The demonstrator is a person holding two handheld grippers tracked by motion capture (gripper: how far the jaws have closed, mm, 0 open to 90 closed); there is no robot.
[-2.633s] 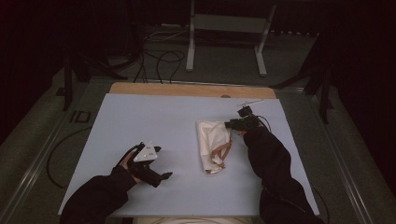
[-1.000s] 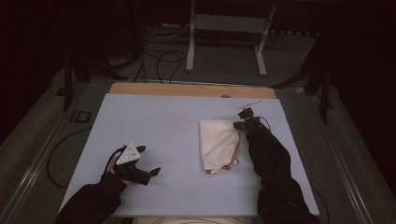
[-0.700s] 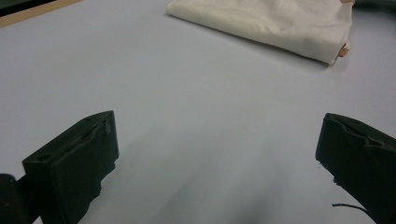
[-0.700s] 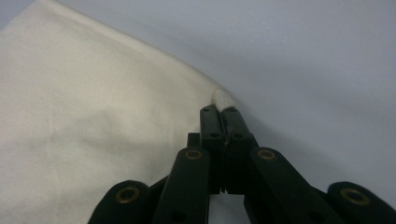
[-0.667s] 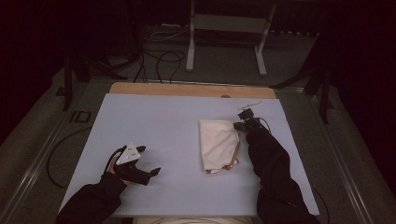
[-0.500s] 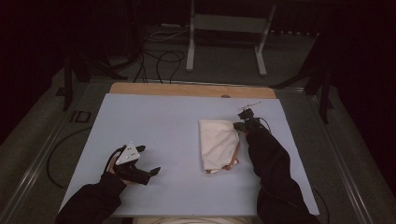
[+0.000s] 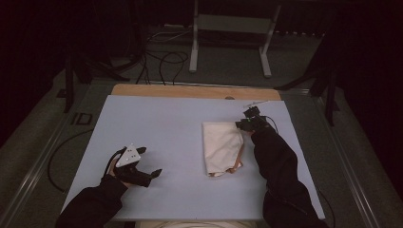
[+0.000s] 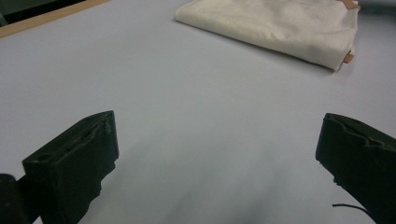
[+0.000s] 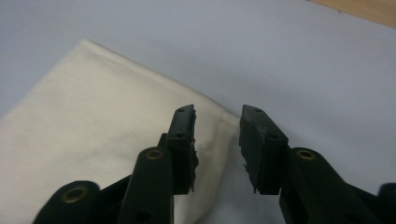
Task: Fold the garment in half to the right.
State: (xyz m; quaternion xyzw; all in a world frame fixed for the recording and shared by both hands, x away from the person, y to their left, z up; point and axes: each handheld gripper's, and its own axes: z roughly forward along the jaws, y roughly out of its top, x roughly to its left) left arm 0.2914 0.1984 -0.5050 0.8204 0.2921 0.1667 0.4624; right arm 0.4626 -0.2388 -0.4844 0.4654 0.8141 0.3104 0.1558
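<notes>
Cloth point(image 9: 93, 140) corner, seemingly unpinched, between right jaws

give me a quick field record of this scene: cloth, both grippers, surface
cloth: cream folded cloth, flat on the mat, a tan edge showing at its near corner
right gripper: right gripper at the cloth's far right corner, jaws just opened, nothing pinched
left gripper: left gripper open wide above bare mat, apart from the cloth
surface: pale blue mat on a wooden table

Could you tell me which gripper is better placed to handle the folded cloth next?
Probably the right gripper: its jaws, just opening, sit at the corner of the cloth with nothing pinched. The left gripper rests open on the bare table, apart from it.
</notes>
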